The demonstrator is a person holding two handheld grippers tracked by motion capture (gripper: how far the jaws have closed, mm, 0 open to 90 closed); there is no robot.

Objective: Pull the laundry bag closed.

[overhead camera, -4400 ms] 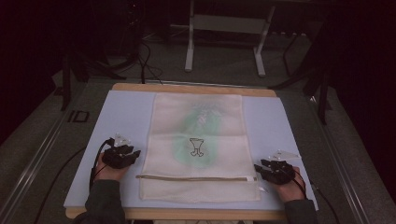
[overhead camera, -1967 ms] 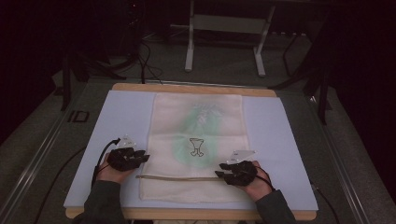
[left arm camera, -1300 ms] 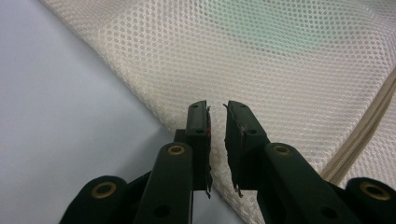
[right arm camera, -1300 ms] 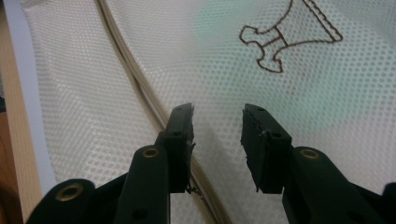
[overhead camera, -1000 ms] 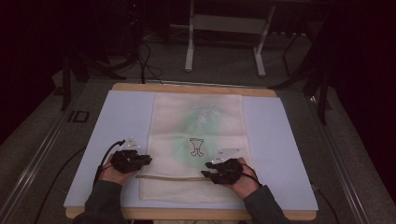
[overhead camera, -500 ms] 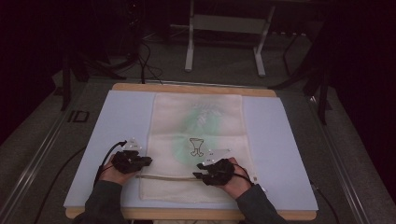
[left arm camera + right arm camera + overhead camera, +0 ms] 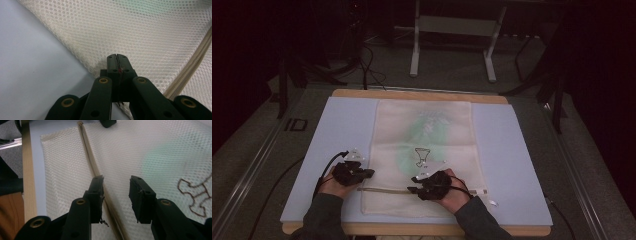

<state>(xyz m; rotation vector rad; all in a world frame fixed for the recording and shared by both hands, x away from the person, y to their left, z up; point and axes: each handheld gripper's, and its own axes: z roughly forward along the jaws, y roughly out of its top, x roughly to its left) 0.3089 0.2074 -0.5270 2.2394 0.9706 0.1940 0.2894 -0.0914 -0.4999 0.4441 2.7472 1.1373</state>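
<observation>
Landmark: mesh bag (image 7: 424, 155), flat on the blue mat (image 7: 337, 130), zipper (image 7: 384, 190) running across its near end.

Left gripper (image 7: 362, 173) sat just off the bag's left edge 4.4 s ago; it has since nudged in and now sits on that edge, just above the zipper's left end. In the left gripper view the jaws are pressed together at the mesh border (image 7: 100, 67), a red thread showing in the seam. They look clamped on the edge, though whether any fabric is actually between them I cannot tell.

Right gripper (image 7: 416, 184) made the big move: from off the bag's right edge it has slid left along the zipper line to roughly mid-bag. Likely meaning: left anchors the bag, right is hunting the zipper pull. No pull is visible.

Right gripper view: jaws part-open with a moderate gap, holding nothing. The zipper (image 7: 92, 167) runs under the left jaw into the gap. Jaws are over it; contact with the mesh is unclear.
</observation>
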